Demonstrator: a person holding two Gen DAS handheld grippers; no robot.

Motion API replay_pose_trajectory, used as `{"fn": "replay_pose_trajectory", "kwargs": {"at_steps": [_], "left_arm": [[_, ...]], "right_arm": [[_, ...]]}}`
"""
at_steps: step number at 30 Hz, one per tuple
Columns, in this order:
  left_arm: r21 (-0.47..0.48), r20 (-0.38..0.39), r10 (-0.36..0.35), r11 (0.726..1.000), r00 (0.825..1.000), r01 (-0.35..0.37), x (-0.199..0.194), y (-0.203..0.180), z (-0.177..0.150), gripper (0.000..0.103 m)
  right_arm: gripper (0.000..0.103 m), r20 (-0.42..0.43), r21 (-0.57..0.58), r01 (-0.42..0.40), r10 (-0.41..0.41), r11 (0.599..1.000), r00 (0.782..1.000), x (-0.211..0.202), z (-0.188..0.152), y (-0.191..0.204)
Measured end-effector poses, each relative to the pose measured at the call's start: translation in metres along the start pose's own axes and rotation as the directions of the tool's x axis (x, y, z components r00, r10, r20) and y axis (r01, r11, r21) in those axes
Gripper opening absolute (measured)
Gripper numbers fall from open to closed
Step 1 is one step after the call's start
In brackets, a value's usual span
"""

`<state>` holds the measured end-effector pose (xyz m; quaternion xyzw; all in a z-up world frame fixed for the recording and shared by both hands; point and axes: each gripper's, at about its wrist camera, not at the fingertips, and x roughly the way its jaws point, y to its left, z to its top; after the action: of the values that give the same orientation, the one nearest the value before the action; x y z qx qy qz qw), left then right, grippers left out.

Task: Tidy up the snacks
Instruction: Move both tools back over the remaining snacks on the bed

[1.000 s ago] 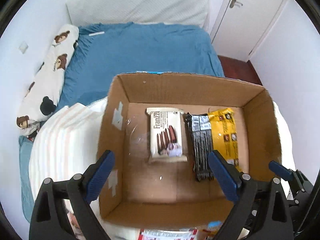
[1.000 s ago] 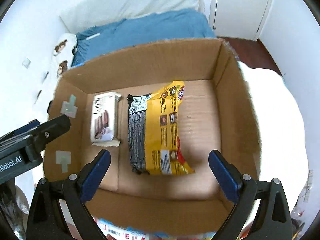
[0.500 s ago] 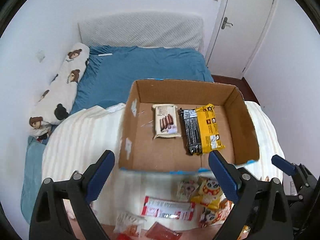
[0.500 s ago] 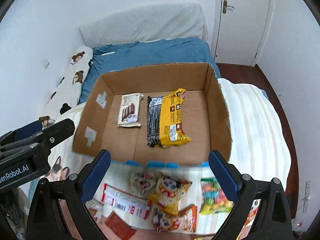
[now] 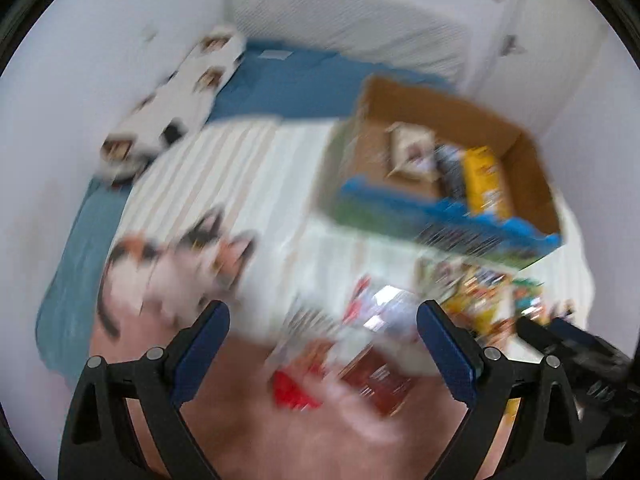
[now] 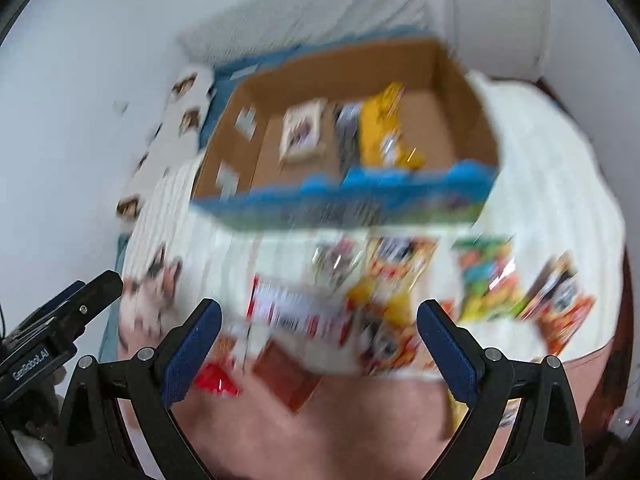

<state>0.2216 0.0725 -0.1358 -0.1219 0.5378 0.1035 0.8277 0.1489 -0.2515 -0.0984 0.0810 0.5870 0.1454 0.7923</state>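
Observation:
Both views are motion-blurred. A cardboard box (image 5: 532, 176) (image 6: 460, 92) sits on a striped white blanket and holds a cream wafer pack (image 5: 412, 152) (image 6: 302, 132) and a yellow-and-black snack bag (image 5: 484, 184) (image 6: 384, 132). Several loose snack packets (image 6: 384, 304) (image 5: 472, 296) lie on the blanket in front of the box, among them a white-and-red pack (image 6: 288, 312) and a red packet (image 5: 294, 392) (image 6: 216, 382). My left gripper (image 5: 323, 346) is open above the near packets. My right gripper (image 6: 320, 346) is open too, with nothing between its fingers.
The blanket (image 5: 224, 184) covers a bed with a blue sheet (image 5: 296, 80) and a bear-print pillow (image 5: 180, 96) against the left wall. A plush cat-like toy (image 5: 176, 268) lies at the left. A white door (image 6: 500, 20) stands behind the box.
Both grippers have pulled back from the box and swung down toward the loose packets in front of it. The view now blurs with fast motion. Both stay open.

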Motion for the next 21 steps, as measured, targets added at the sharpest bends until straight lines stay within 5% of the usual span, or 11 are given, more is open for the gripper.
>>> {"fn": "replay_pose_trajectory", "kwargs": {"at_steps": [7, 16, 18, 21], "left_arm": [[-0.12, -0.137, 0.041, 0.991, 0.99, -0.058, 0.051, 0.043, -0.038, 0.096], [-0.308, -0.263, -0.077, 0.951, 0.962, -0.008, 0.107, 0.061, -0.041, 0.096], [-0.27, -0.284, -0.069, 0.963, 0.956, -0.011, 0.119, 0.052, -0.034, 0.096], [-0.145, -0.306, -0.025, 0.989, 0.952, -0.021, 0.135, 0.031, -0.026, 0.096]], "right_arm": [[0.1, -0.034, 0.095, 0.087, -0.084, 0.992, 0.996, 0.042, -0.003, -0.031], [0.1, -0.132, 0.251, 0.209, -0.18, 0.945, 0.975, 0.125, 0.029, -0.075], [0.1, -0.152, 0.26, 0.207, -0.171, 0.943, 0.973, 0.141, 0.03, -0.077], [0.085, -0.194, 0.251, 0.227, -0.181, 0.941, 0.964, 0.163, 0.027, -0.079]]}}
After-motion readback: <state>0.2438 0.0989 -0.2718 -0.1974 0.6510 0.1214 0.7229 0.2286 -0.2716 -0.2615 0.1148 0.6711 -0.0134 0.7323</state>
